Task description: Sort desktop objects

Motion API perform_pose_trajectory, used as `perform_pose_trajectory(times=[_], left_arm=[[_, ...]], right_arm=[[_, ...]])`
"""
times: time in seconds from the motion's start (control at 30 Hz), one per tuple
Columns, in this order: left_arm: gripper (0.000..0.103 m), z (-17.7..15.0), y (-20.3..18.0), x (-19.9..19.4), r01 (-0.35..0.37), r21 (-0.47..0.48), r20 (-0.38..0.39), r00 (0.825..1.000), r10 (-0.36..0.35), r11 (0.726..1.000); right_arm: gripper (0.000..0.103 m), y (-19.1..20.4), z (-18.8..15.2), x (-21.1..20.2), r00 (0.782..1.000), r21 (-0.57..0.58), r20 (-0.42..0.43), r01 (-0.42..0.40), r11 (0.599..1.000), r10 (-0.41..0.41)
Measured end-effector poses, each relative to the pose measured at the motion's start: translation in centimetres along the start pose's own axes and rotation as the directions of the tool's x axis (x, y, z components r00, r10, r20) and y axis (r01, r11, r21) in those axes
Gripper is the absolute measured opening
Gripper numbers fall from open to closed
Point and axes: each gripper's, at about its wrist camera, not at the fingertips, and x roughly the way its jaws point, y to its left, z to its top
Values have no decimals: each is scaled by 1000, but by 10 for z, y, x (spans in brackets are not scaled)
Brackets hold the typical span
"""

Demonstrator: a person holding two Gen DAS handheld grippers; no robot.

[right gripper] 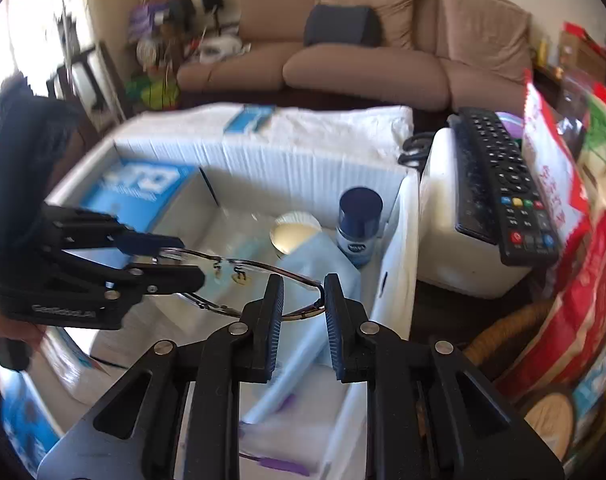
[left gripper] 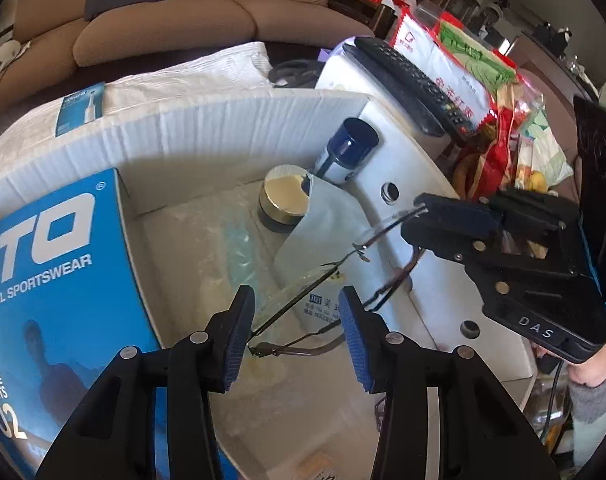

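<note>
Thin-rimmed glasses (left gripper: 359, 246) (right gripper: 223, 258) hang between both grippers above an open white shoebox (left gripper: 223, 120) (right gripper: 303, 160). My left gripper (left gripper: 297, 332) (right gripper: 191, 260) is shut on one end; one pad meets the hinge and the other meets the folded temple arms. My right gripper (right gripper: 303, 304) (left gripper: 417, 216) is shut on the other end by the hinge. In the box lie a navy-capped bottle (left gripper: 351, 148) (right gripper: 359, 220), a gold-lidded jar (left gripper: 285, 200) (right gripper: 293, 236) and a pale blue cloth (left gripper: 323, 220) (right gripper: 323, 264).
A black remote (left gripper: 407, 76) (right gripper: 503, 184) lies on a white box-shaped unit right of the shoebox. Red and green snack bags (left gripper: 483, 60) (right gripper: 563, 184) crowd the right side. A blue toothbrush carton (left gripper: 79, 108) rests on white cloth behind the box. A brown sofa (right gripper: 363, 68) stands beyond.
</note>
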Motion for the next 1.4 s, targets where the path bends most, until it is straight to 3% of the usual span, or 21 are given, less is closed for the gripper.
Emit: perform_pose_trajectory(times=[0.07,0.13,0.27,0.5,0.63,0.7,0.8,0.87,0.97,1.03,1.13,1.2,1.4], left_arm=[[44,-2,-15,9,-45,60,-33,998,47,997],[46,-4,-19,15,-35,52,-55,998,38,998],[43,-6,-20,14,-19,23,-53,998,20,1000],[43,-19,-24,-6,25,3,-32,999,-25,1000],[46,-28,-20,-22,6,1,-23,1000,-6,1000],[57,-36,-22,-36,-24,11,-5,1000,24,1000],[61,-41,-18,-48,-65,31,9,998,65,997],[62,-48,-21,-55,-97,46,12,995,96,994],[81,-62,-26,-70,-128,54,41,991,126,990],[82,-71,-26,-81,-140,51,58,989,137,989],[94,-86,-26,-94,-164,39,75,984,161,986],[95,-96,-24,-103,-173,24,83,982,170,985],[103,-127,-19,-123,-165,-19,105,980,166,986]], right_arm=[[19,11,2,11,996,-101,-59,53,993,-60],[19,23,2,23,987,-188,-114,94,978,-117],[19,32,-5,44,964,-220,-204,125,968,-170],[28,9,-6,23,986,-27,-119,112,993,-115],[43,5,-8,1,997,53,-68,50,997,-47],[52,9,-12,-8,999,76,-49,28,997,-24],[66,21,-22,-20,1000,80,-28,11,997,-9],[66,31,-29,-25,999,73,-29,15,997,-13],[66,38,-35,-32,999,90,-31,-9,996,12],[68,47,-39,-39,1000,93,-25,-8,996,11],[78,57,-48,-52,1000,100,-13,-8,995,9],[88,63,-54,-59,1000,113,-2,-8,994,9],[96,78,-74,-79,999,156,22,-28,987,25]])
